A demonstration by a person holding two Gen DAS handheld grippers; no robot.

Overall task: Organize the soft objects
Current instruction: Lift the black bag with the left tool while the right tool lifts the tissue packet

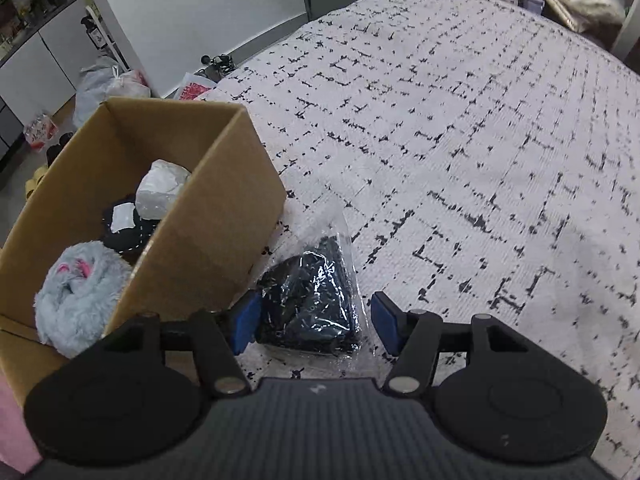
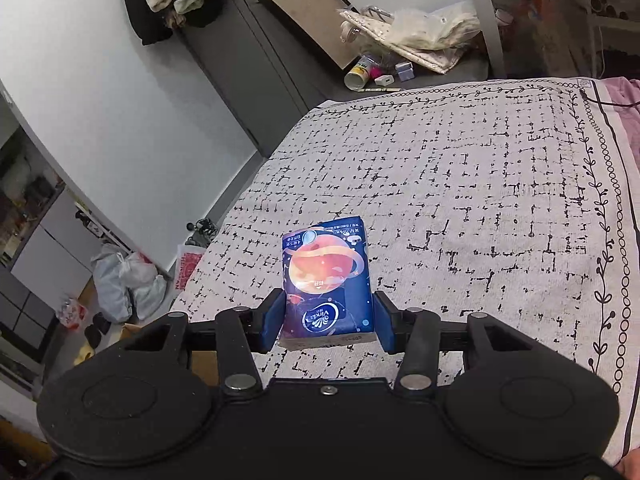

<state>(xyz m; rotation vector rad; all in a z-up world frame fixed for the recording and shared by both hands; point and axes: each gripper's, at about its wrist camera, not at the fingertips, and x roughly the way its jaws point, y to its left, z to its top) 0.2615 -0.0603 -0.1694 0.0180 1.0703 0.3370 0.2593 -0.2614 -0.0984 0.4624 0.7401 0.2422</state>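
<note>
Now, left view only: you see the box (image 1: 160,216) on the bed (image 1: 480,140), holding a fluffy blue toy (image 1: 80,292), a dark item (image 1: 124,228) and a white bag (image 1: 162,188); none of these show in your right view.
Right view only: you see the tissue pack (image 2: 326,284), a patterned border along the bed's (image 2: 480,200) far and right edges, and clutter beyond the bed's far end.
Both views: the same black-and-white grid bedcover, and plastic bags on the floor to the left.
Left claw (image 1: 310,322): your fingers are spread apart, gripping nothing.
Dark packet (image 1: 316,296): it lies on the bed in clear wrap, just beside the box's near corner and between your left fingers; the left pad (image 1: 246,322) sits at its edge, while the right pad (image 1: 384,326) stands off from the dark contents with only clear wrap near it.
Right claw (image 2: 326,326): your fingers are closed against both sides of the tissue pack, clamping its near end.
Tissue pack position: it points forward from your right claw, its far end over the bed; you cannot tell from this view whether it rests on the cover or is raised.
</note>
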